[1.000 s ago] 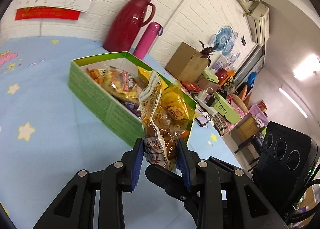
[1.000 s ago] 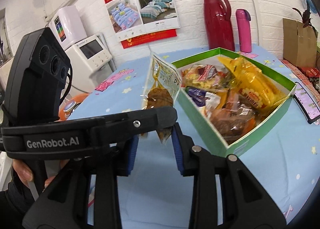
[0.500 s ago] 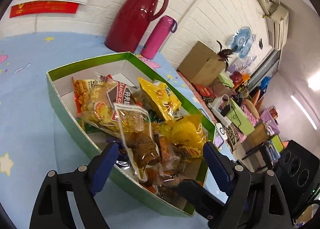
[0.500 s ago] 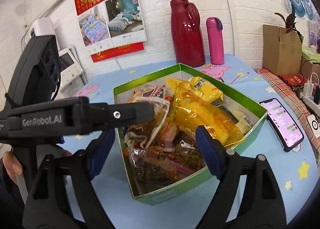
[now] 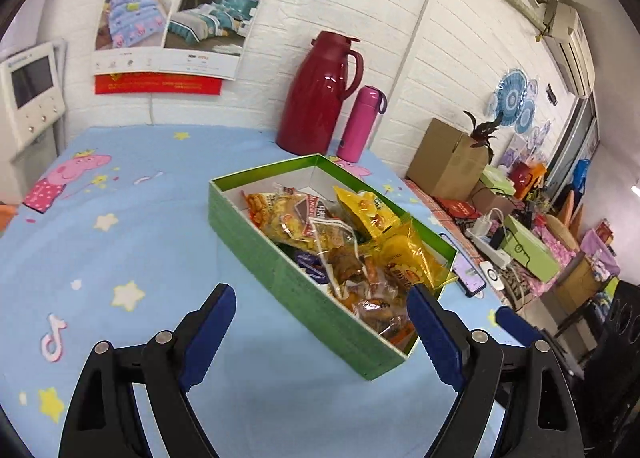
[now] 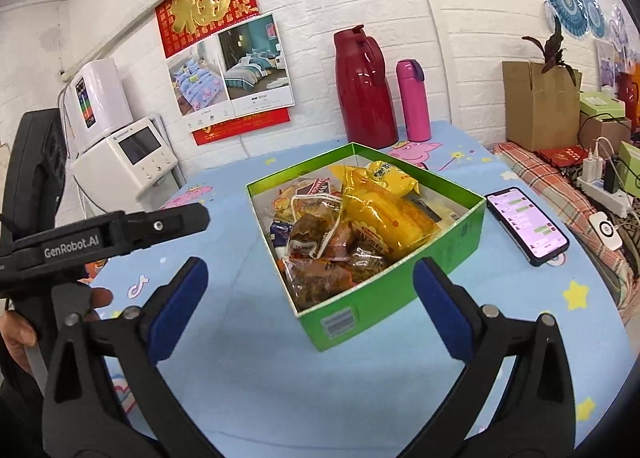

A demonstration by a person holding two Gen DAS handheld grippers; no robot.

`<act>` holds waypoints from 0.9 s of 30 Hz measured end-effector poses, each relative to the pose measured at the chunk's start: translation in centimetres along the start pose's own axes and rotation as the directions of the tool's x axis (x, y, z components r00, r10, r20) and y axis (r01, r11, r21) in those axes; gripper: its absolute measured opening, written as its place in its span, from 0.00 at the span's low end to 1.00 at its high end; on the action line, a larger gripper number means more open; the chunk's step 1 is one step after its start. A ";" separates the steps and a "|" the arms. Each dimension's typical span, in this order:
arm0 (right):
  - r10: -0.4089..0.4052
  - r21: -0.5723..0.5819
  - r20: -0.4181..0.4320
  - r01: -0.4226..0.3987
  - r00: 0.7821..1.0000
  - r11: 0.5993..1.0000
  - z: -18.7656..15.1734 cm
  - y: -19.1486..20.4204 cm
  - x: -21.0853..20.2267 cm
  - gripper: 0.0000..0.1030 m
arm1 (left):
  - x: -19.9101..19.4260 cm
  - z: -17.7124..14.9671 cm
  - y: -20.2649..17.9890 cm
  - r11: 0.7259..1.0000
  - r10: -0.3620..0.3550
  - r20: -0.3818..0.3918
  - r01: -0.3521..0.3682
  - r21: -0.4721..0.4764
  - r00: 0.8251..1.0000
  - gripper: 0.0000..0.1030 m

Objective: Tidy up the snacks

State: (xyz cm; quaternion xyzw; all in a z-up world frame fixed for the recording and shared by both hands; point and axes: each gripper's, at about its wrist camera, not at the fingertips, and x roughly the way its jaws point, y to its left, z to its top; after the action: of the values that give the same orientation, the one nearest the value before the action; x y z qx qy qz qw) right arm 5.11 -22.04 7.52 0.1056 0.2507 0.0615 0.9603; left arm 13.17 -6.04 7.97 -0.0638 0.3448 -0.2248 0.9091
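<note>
Red jug (image 6: pixel 366 88) and pink bottle (image 6: pixel 414 100) upright at wall; phone (image 6: pixel 526 224) flat on tabletop (image 5: pixel 120 226); cardboard box (image 6: pixel 540 106) beyond.

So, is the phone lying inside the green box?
No, the phone lies on the blue tablecloth beside the green box, outside it.

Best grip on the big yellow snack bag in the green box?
Pinch the yellow snack bag from above at its crinkled top seal, toward the flasks. It lies on top of the pile in the green box, and the box walls block a sideways approach. Both grippers, left and right, are open.
</note>
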 end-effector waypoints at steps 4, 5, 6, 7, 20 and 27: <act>-0.060 -0.028 -0.009 0.060 0.998 0.998 -1.5 0.4 -2.6 0.99 | -2.5 -3.2 0.0 0.996 0.087 -0.006 -0.087 -0.018 0.996 0.87; -0.074 -0.032 -0.015 0.073 0.997 0.997 -1.9 0.4 -3.1 0.99 | -2.8 -3.9 0.1 0.994 0.107 -0.021 -0.107 -0.023 0.994 0.87; -0.085 -0.034 -0.022 0.084 0.996 0.996 -2.2 0.3 -3.4 0.99 | -3.1 -4.8 0.1 0.992 0.124 -0.036 -0.125 -0.026 0.992 0.87; -0.097 -0.034 -0.026 0.096 0.995 0.995 -2.6 0.2 -3.8 0.99 | -3.4 -5.6 0.0 0.990 0.135 -0.045 -0.137 -0.026 0.990 0.87; -0.196 -0.020 -0.079 0.195 0.977 0.981 -6.1 -1.1 -5.5 0.99 | -4.7 -10.6 -0.7 0.965 0.261 -0.057 -0.260 0.023 0.964 0.87; -0.200 -0.008 -0.092 0.200 0.976 0.980 -6.6 -1.2 -5.4 0.99 | -4.7 -11.0 -1.5 0.964 0.264 -0.064 -0.261 0.053 0.962 0.87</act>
State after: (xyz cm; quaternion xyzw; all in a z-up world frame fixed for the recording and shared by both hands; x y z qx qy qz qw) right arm -2.80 -22.96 4.17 0.0775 0.3044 -0.0306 0.9489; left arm 2.30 -4.85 2.85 0.0106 0.3768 -0.1122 0.9194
